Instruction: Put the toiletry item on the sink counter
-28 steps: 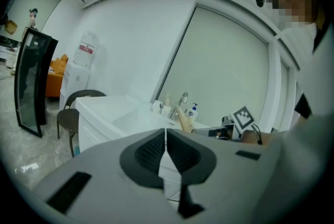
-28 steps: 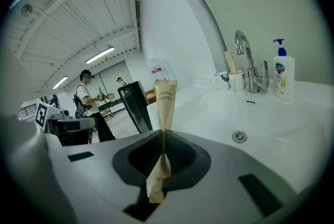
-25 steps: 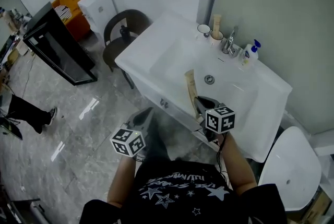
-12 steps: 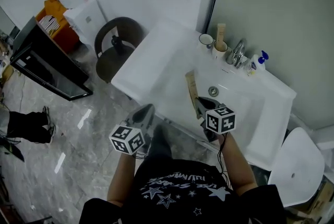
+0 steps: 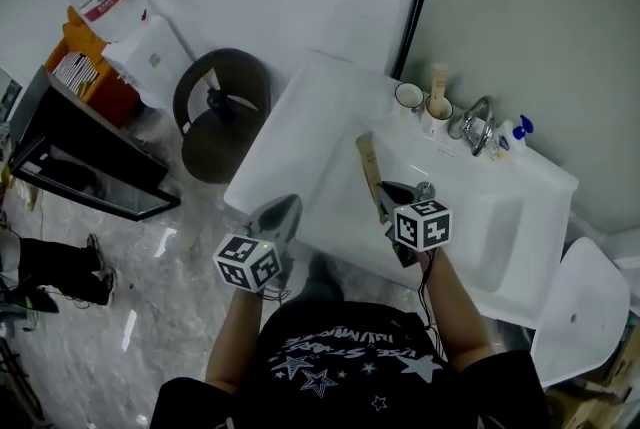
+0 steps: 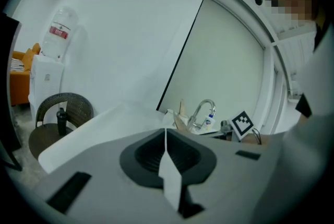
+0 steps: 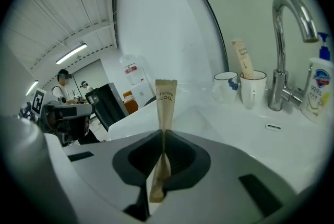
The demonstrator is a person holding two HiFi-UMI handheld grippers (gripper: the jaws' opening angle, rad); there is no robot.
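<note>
White sink counter (image 5: 300, 112) — grey marble floor (image 5: 140, 317), seemingly.

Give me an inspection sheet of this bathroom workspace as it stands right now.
Surface: white sink counter, bare left of the basin.
Job's things: toothbrush packet held over the sink by the right gripper, not yet set down.
Clutter: two cups, faucet and soap bottle along the back.
Grippers: right fingers shut on the packet; left gripper fingers together, empty.
Cables: thin wire below the right gripper's marker cube.
Surroundings: chair, water dispenser, black cabinet.
</note>
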